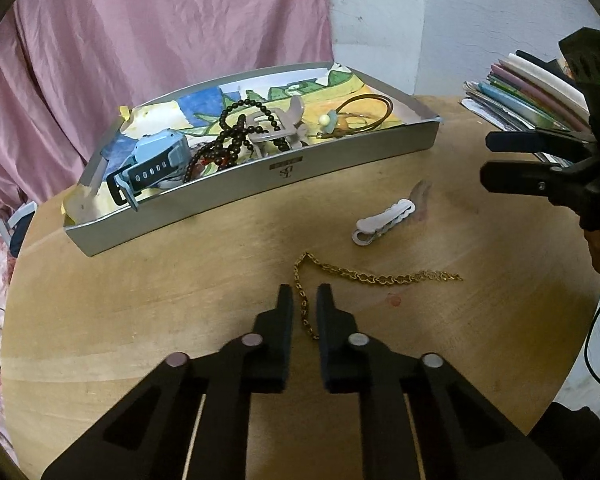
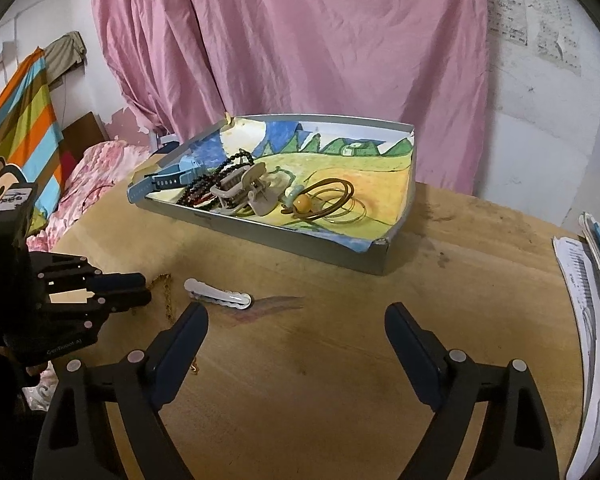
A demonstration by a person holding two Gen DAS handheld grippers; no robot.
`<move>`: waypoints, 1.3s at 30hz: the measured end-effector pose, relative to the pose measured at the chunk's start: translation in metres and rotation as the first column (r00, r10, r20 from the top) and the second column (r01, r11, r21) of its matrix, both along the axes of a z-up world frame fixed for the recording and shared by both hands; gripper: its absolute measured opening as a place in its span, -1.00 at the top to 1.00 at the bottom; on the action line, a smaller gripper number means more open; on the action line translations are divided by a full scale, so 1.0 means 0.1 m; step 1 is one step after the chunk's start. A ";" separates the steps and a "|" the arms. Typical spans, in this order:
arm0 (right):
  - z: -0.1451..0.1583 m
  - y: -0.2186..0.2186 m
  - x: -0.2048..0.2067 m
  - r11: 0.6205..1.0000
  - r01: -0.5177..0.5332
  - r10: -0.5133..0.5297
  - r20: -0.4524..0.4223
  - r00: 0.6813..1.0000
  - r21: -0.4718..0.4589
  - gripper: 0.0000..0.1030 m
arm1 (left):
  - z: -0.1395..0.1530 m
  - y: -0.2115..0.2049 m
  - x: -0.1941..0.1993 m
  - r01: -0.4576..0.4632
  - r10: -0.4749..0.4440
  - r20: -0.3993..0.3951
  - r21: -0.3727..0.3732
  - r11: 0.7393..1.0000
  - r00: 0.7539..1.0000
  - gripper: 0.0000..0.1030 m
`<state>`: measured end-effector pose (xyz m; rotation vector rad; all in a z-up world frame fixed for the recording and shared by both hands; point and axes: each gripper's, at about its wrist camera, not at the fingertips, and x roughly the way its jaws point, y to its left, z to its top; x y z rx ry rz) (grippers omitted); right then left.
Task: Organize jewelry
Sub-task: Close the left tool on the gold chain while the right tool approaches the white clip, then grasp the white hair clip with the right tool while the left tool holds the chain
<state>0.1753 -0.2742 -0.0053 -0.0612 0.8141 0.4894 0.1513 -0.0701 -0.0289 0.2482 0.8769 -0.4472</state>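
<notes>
A gold chain (image 1: 380,278) lies loose on the round wooden table, one end running between the fingers of my left gripper (image 1: 304,292). Those fingers stand a narrow gap apart and do not pinch it. A white hair clip (image 1: 384,220) rests just beyond the chain. The grey tray (image 1: 260,188) behind holds a blue watch (image 1: 156,160), dark beads (image 1: 232,132), a claw clip (image 1: 276,128) and brown bangles (image 1: 368,112). My right gripper (image 2: 296,312) hovers wide open and empty over bare table, right of the hair clip (image 2: 220,295) and short of the tray (image 2: 300,248). The left gripper (image 2: 142,289) shows at its left.
A stack of books and papers (image 1: 532,96) sits at the table's right edge (image 2: 596,280). A pink curtain (image 2: 300,40) hangs behind the tray. A pink floral bedspread (image 2: 92,172) and a striped cloth lie beyond the left rim of the table.
</notes>
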 end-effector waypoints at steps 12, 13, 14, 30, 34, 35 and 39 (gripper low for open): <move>-0.05 0.09 0.02 0.999 -0.023 0.022 -0.023 1.000 -0.025 -0.73 | 0.01 0.11 0.04 -0.057 0.057 -0.019 -0.048 0.997 0.998 0.98; -0.06 0.11 0.02 0.999 -0.028 0.028 -0.027 0.999 -0.030 -0.73 | 0.02 0.13 0.04 -0.063 0.062 -0.019 -0.049 0.997 0.998 0.98; -0.07 0.13 0.03 0.999 -0.033 0.032 -0.030 0.999 -0.032 -0.73 | 0.02 0.14 0.04 -0.068 0.067 -0.019 -0.051 0.996 0.998 0.98; -0.14 0.30 0.02 0.997 -0.072 0.070 -0.045 0.997 -0.040 -0.59 | 0.03 0.35 0.05 -0.121 0.119 -0.029 -0.083 0.989 0.992 0.98; -0.15 0.35 0.05 0.996 -0.077 0.074 -0.051 0.996 -0.051 -0.54 | 0.03 0.42 0.07 -0.141 0.139 -0.029 -0.087 0.986 0.990 0.98; -0.14 0.36 0.04 0.995 -0.079 0.077 -0.049 0.996 -0.052 -0.53 | 0.04 0.44 0.07 -0.149 0.147 -0.029 -0.088 0.985 0.989 0.98; -0.12 0.46 0.01 0.992 -0.111 0.109 -0.036 0.993 -0.064 -0.52 | 0.05 0.51 0.09 -0.165 0.163 -0.028 -0.095 0.982 0.986 0.98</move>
